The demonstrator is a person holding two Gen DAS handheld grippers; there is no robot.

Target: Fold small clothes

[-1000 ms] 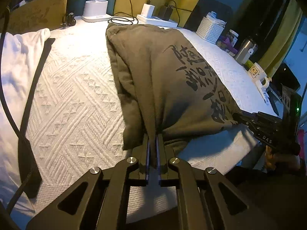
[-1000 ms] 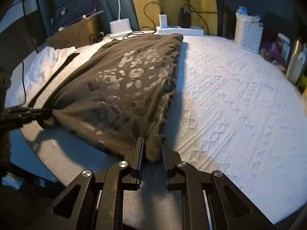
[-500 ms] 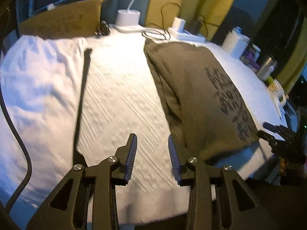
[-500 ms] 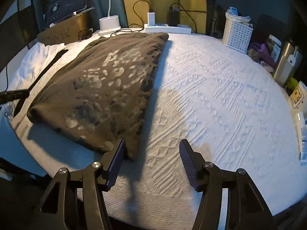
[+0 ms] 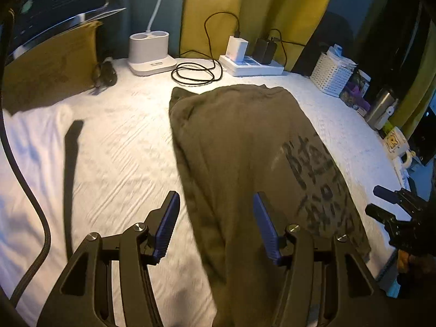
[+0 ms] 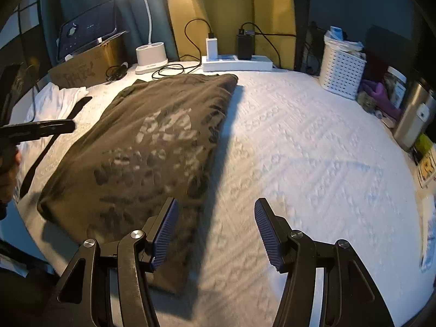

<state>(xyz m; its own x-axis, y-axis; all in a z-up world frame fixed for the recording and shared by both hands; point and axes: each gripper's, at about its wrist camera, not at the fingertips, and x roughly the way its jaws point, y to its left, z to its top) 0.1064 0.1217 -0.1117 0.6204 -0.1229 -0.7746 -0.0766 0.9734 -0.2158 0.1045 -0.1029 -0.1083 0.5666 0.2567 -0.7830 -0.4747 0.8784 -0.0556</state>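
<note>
Shirt (image 5: pixel 245 147), olive w/ dark print, lies folded lengthwise into a long strip on the bench (image 6: pixel 313 150), which has a white textured cover. Strip runs from near edge toward the power strip (image 5: pixel 253 65) at the back; print faces up on the right half.

Left gripper (image 5: pixel 216 218): fingers spread wide, gripping nothing. It hovers over the shirt's near end; the left edge of the shirt falls between the fingers, no contact evident. View is motion-blurred.

Right gripper (image 6: pixel 216 222): fingers spread wide, gripping nothing. It hangs over the shirt's near right corner; left finger above cloth, right finger above bare cover.

White cloth (image 5: pixel 30 147) lies on the bench left of the shirt, apart from it, w/ a dark strap (image 5: pixel 71 169) on it.

Back edge: lamp base (image 5: pixel 149 51), coiled cable (image 5: pixel 196 75), cardboard box (image 6: pixel 87 68). Right side: white basket (image 6: pixel 342 69), steel bottle (image 6: pixel 414 114).
</note>
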